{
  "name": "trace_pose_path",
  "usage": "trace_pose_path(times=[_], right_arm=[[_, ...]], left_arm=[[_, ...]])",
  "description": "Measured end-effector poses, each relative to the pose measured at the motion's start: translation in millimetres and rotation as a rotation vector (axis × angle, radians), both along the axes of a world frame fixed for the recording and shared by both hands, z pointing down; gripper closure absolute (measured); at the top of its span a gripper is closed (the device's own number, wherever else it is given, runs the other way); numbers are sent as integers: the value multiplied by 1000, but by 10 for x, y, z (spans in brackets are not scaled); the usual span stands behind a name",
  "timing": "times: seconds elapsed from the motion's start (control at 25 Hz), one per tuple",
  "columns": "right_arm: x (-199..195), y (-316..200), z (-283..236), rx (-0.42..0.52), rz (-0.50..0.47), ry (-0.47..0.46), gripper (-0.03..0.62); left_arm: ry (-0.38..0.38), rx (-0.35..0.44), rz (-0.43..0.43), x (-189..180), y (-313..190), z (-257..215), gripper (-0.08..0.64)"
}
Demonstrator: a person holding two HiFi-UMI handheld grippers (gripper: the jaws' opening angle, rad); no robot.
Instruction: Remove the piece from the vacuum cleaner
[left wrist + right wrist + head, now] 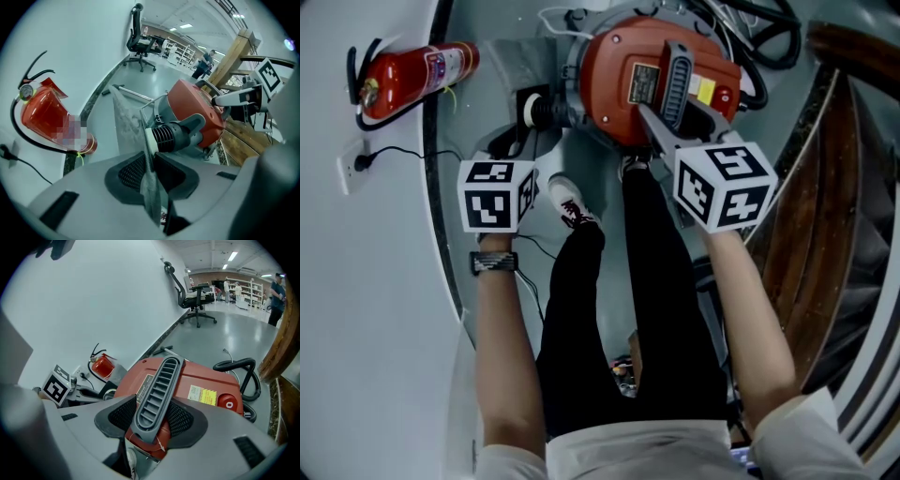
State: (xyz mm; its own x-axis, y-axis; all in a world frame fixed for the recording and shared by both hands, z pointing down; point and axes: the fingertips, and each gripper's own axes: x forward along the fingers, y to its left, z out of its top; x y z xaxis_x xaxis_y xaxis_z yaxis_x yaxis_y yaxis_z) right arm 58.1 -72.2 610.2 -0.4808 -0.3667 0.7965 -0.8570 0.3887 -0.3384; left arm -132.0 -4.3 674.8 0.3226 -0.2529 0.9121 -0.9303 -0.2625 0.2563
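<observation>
Step in hand: freeing the piece, grip made, pull not yet evident.

Hold: the right gripper point(157, 420) is clenched on the ribbed handle point(159, 380) of the vacuum point(614, 103). I read this as a brace to keep the body from following.

Working side: the left gripper point(149, 178) grasps the near edge of a thin grey panel point(129, 117), pads on both faces. I take the panel for the piece. It stands edge-on at the vacuum's hose side, just beside the black cuff point(171, 136). I cannot tell whether its far end sits in the body.

Next move calls for a straight draw along the panel's own plane, away from the body, with the brace firm. Twisting risks bending the sheet or slipping the pads.
</observation>
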Motion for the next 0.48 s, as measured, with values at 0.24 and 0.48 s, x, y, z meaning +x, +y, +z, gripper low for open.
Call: trace_pose_path(times=[0.24, 0.48], right_arm=[[6, 2, 2, 0, -2, 5, 388], [4, -2, 2, 2, -5, 5, 388]], left_arm=[[-7, -6, 2, -35, -9, -1, 514], [-13, -28, 25, -52, -9, 4, 515]])
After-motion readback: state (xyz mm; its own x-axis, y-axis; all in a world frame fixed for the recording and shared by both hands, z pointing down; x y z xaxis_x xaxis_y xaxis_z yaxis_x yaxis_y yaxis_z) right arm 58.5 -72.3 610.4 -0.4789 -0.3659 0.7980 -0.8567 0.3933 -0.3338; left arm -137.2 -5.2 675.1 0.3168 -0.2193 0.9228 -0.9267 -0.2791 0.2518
